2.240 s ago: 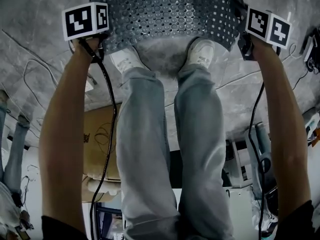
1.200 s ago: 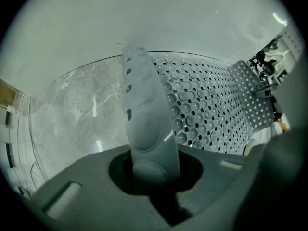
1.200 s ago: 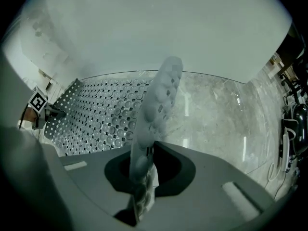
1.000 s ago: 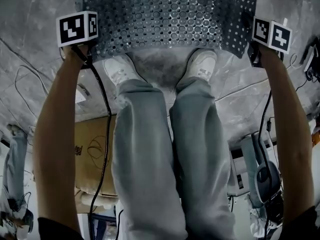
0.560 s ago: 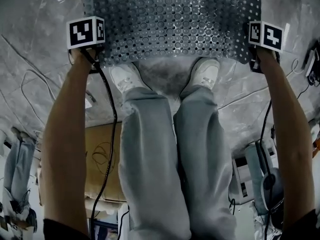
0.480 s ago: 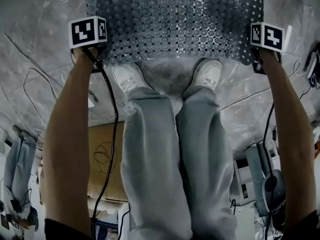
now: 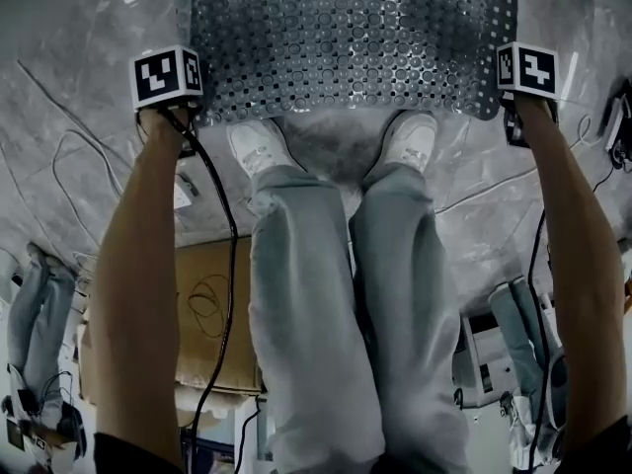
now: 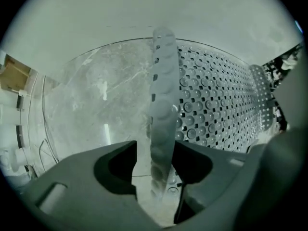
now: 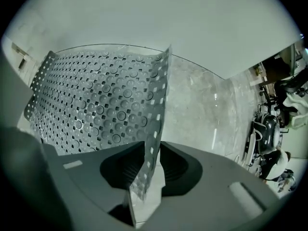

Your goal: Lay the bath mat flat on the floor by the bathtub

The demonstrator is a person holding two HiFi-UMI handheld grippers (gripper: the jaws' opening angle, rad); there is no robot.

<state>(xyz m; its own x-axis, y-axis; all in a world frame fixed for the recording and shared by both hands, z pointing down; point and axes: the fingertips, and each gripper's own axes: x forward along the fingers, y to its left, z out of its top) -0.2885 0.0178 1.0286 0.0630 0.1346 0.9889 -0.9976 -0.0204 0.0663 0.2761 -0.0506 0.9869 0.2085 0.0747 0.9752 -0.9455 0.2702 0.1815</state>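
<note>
Had the bath mat (image 7: pixel 346 38) on the floor (image 7: pixel 79 126) by the shoes (image 7: pixel 259 146); just opened left claw (image 8: pixel 161 166) and right claw (image 9: pixel 150 170) wide, a raised mat edge loose between each pair of jaws. Risked catching an edge on lifting, folding it over

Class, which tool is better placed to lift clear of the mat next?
Neither: left tool and right tool match. Both tools' jaws have just been opening, the mat edge loose between them.

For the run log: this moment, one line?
left gripper: jaws just opening, bath mat edge between; right gripper: same; bath mat spread on floor
</note>
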